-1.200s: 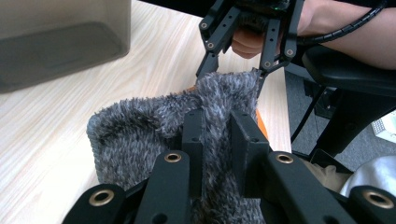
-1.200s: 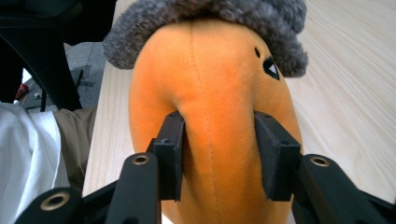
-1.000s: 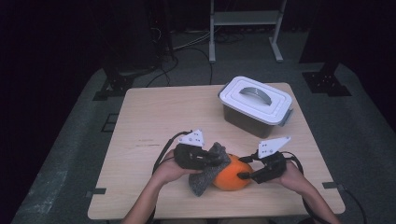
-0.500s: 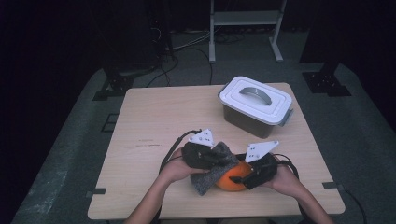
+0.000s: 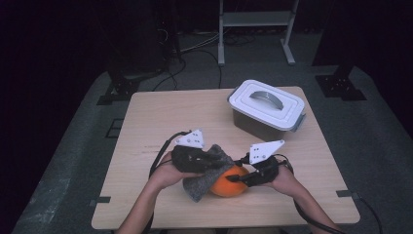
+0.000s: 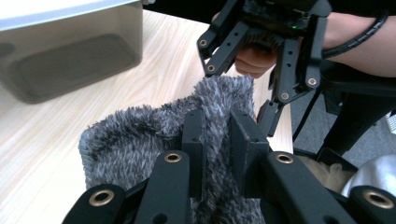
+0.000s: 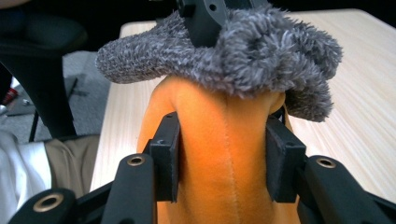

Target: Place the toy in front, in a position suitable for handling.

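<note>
One wooden table (image 5: 146,126). One lidded grey storage box (image 5: 266,108). One fuzzy grey cloth (image 5: 207,170). One orange plush toy (image 5: 228,183). Two handheld grippers: left gripper (image 5: 207,163), right gripper (image 5: 238,179).

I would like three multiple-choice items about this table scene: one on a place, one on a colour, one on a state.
1. Where does the lidded box stand on the table?
A. far right part
B. near left corner
C. under the cloth

2. What colour is the soft ball?
A. green
B. orange
C. white

3. What does the left gripper do?
A. hangs open
B. clamps the grey fuzzy cloth
C. grips the box handle

Key: 1 A, the high view shows it far right; 2 B, orange between the right gripper fingers; 3 B, cloth pinched between its fingers.
</note>
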`<state>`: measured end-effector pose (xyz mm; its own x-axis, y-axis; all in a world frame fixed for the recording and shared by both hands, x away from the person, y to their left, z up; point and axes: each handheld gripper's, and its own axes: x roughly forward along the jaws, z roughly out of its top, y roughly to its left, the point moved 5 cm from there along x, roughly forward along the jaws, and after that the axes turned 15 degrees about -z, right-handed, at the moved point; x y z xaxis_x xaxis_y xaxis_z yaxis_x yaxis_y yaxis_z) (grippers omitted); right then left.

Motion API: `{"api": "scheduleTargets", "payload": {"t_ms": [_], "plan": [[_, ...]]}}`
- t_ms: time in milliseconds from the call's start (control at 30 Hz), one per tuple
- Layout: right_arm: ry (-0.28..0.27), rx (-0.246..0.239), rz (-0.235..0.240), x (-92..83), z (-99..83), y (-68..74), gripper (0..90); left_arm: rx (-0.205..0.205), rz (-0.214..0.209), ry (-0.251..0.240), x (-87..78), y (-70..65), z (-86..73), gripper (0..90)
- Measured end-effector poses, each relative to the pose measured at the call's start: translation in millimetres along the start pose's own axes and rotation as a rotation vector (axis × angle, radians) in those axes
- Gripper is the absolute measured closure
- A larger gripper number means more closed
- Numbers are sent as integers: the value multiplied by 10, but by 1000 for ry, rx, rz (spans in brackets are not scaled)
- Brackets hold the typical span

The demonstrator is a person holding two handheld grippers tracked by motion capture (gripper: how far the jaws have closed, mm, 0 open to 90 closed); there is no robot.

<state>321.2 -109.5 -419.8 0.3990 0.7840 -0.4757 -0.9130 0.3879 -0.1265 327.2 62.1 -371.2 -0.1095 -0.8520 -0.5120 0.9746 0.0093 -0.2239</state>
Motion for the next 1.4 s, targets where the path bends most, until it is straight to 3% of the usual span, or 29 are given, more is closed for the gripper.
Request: {"api": "scheduleTargets", "payload": {"t_ms": [100, 200, 300, 367, 633, 800, 1000, 1067, 1133, 1233, 1400], "plan": [[-6, -8, 23, 89, 37, 20, 529, -11, 12, 10, -38, 10, -48, 770], [56, -55, 64, 188, -45, 62, 504, -45, 16, 45, 36, 67, -165, 770], [74, -99, 48, 169, -88, 96, 506, -85, -5, -14, 44, 128, -224, 767], [80, -106, 40, 123, -117, 64, 507, -87, 5, -18, 33, 153, -238, 767], [62, -18, 22, -107, -354, -133, 501, -85, -27, -28, 103, 143, -250, 767], [71, -14, 13, -163, -401, -144, 488, -53, -39, -17, 182, 88, -162, 767], [121, 2, -37, -145, -305, -113, 308, -47, -10, 0, 223, 108, -133, 768], [137, 20, -32, -129, -288, -80, 260, -58, -25, -8, 231, 119, -147, 768], [133, -3, -17, -117, -304, -55, 302, -74, -51, -13, 236, 130, -178, 767], [113, -9, 0, -136, -347, -63, 384, -84, -54, -33, 208, 149, -214, 766], [94, -9, -4, -142, -368, -69, 410, -95, -51, -39, 168, 167, -257, 766]]}}
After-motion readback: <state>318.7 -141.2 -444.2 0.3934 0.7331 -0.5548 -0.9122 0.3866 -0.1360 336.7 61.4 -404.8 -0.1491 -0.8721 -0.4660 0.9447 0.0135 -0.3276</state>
